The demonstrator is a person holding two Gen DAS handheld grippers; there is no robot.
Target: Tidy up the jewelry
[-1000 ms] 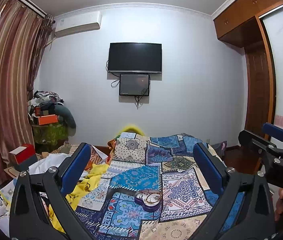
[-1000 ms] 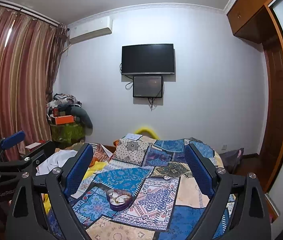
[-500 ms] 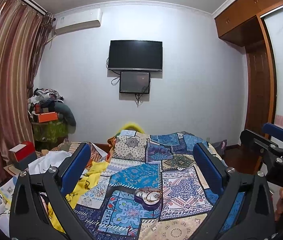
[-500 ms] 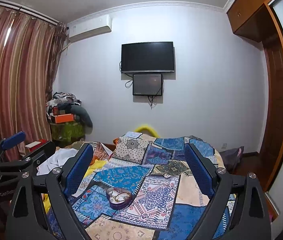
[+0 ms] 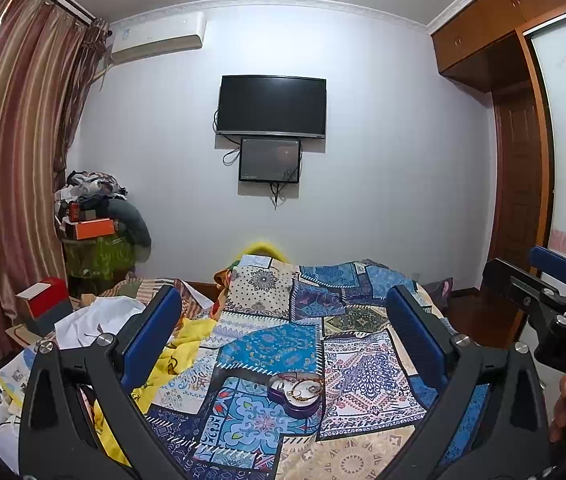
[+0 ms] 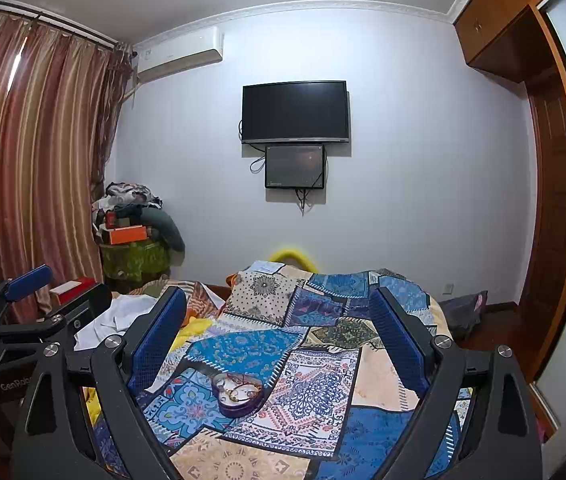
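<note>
A purple heart-shaped jewelry box [image 5: 296,395] lies open on the patchwork bedspread [image 5: 279,344], with gold chains and rings inside. It also shows in the right wrist view [image 6: 238,394]. My left gripper [image 5: 283,328] is open and empty, held above and short of the box. My right gripper [image 6: 279,324] is open and empty, also short of the box. The right gripper shows at the right edge of the left wrist view [image 5: 555,300]. The left gripper shows at the left edge of the right wrist view [image 6: 31,312].
White cloth [image 5: 95,320] and yellow cloth [image 5: 179,344] lie at the bed's left side. A red box [image 5: 43,300] and piled clutter [image 5: 91,216] stand by the curtain. A TV [image 5: 271,106] hangs on the far wall. A wooden door [image 5: 517,184] is at the right.
Both views have tilted slightly downward; the jewelry box sits a little higher in each frame. Both grippers stay open and empty.
</note>
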